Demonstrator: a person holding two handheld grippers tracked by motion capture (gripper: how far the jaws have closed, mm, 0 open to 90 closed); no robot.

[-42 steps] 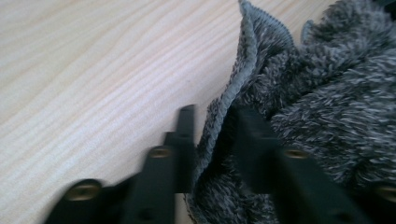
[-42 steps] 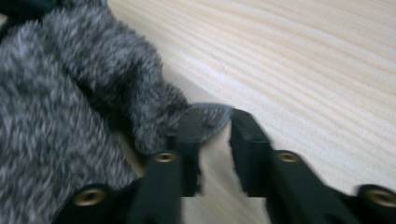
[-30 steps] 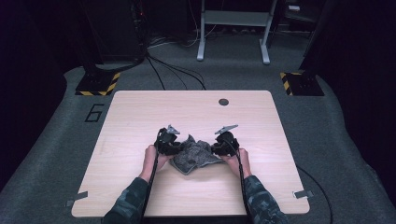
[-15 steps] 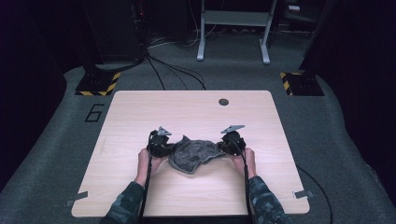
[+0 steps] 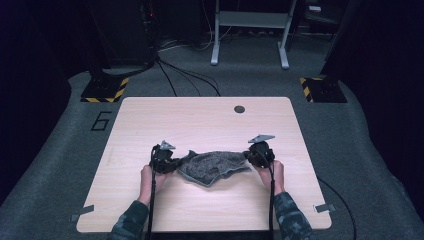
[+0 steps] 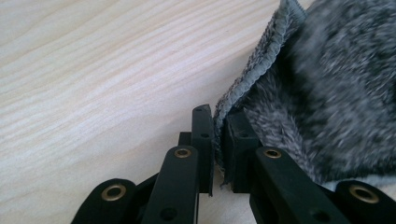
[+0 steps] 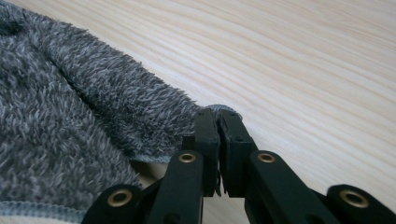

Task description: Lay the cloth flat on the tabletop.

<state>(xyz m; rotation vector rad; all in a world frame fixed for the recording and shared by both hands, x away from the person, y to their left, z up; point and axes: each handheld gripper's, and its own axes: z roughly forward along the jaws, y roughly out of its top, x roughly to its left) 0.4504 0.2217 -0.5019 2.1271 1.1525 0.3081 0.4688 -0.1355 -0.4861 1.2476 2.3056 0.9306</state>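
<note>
A grey fluffy cloth (image 5: 215, 166) lies partly bunched on the light wooden table (image 5: 200, 120), stretched between both hands. My left gripper (image 5: 175, 164) is at the cloth's left end. In the left gripper view its jaws (image 6: 219, 116) have just closed and pinch the stitched hem of the cloth (image 6: 327, 84). My right gripper (image 5: 248, 156) is at the cloth's right end. In the right gripper view it (image 7: 218, 116) is shut on a corner of the cloth (image 7: 70, 116). Both corners are held close to the tabletop.
A small round hole (image 5: 239, 109) sits near the table's far edge. Bare wood surrounds the cloth on every side. Tape strips (image 5: 81, 212) mark the near corners on the floor. Yellow-black stand bases (image 5: 105, 90) and cables lie on the carpet beyond the table.
Both hands have moved apart, left gripper leftward and right gripper rightward, each with a cloth corner. The cloth has gone from a tight bunch to a wider, stretched shape.
</note>
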